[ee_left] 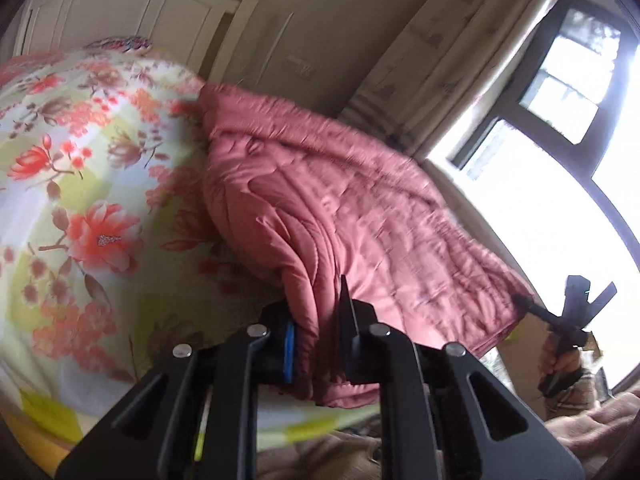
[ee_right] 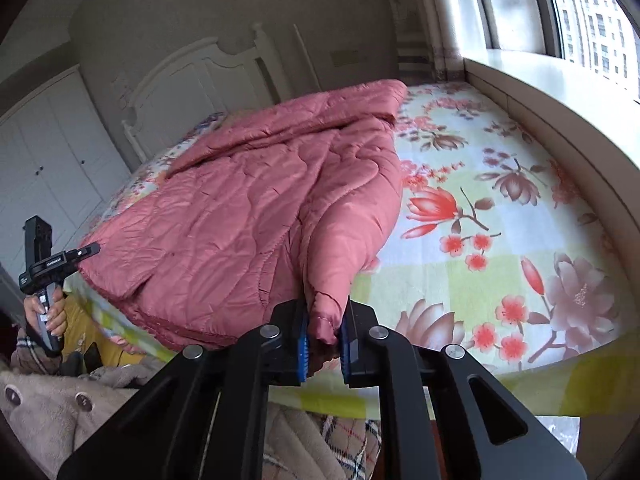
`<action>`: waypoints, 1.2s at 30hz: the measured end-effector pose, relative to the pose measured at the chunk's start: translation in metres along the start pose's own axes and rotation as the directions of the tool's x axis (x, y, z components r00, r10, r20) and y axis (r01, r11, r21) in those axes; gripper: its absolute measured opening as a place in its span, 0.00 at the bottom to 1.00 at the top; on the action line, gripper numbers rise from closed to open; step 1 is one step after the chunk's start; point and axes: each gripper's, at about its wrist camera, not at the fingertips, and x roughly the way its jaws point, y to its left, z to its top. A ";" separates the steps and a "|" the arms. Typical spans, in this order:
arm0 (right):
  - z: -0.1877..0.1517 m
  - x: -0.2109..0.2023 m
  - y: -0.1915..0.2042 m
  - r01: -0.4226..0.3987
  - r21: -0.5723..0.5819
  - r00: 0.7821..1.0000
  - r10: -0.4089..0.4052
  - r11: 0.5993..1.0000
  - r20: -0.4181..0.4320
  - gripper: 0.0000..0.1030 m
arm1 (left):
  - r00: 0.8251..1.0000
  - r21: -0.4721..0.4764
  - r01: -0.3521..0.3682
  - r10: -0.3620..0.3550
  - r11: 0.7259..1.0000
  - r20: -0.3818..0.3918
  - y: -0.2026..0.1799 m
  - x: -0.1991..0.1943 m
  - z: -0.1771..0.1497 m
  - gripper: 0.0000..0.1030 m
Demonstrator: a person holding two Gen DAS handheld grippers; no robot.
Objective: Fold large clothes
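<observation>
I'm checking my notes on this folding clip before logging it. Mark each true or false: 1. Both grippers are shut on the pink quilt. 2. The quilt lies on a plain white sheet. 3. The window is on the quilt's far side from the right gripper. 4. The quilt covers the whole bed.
1. True: the left gripper and right gripper each pinch an edge of the pink quilt.
2. False: the sheet is floral, with red and brown flowers.
3. False: the window is on the right gripper's side.
4. False: much of the sheet lies bare beside the quilt.
</observation>
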 end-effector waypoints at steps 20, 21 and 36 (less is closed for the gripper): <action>0.139 -0.088 0.059 0.016 -0.145 0.958 0.026 0.989 0.285 0.12 | 0.934 -0.088 0.222 -0.186 0.971 0.304 -0.006 -0.072 0.114 0.18; 0.163 -0.058 0.047 0.028 -0.101 0.966 -0.001 0.995 0.258 0.12 | 0.948 -0.126 0.194 -0.153 0.973 0.280 0.004 -0.048 0.134 0.18; 0.174 0.207 -0.095 0.118 0.368 0.992 -0.092 0.922 -0.088 0.24 | 0.998 -0.443 -0.030 0.052 0.896 0.037 0.136 0.188 0.173 0.69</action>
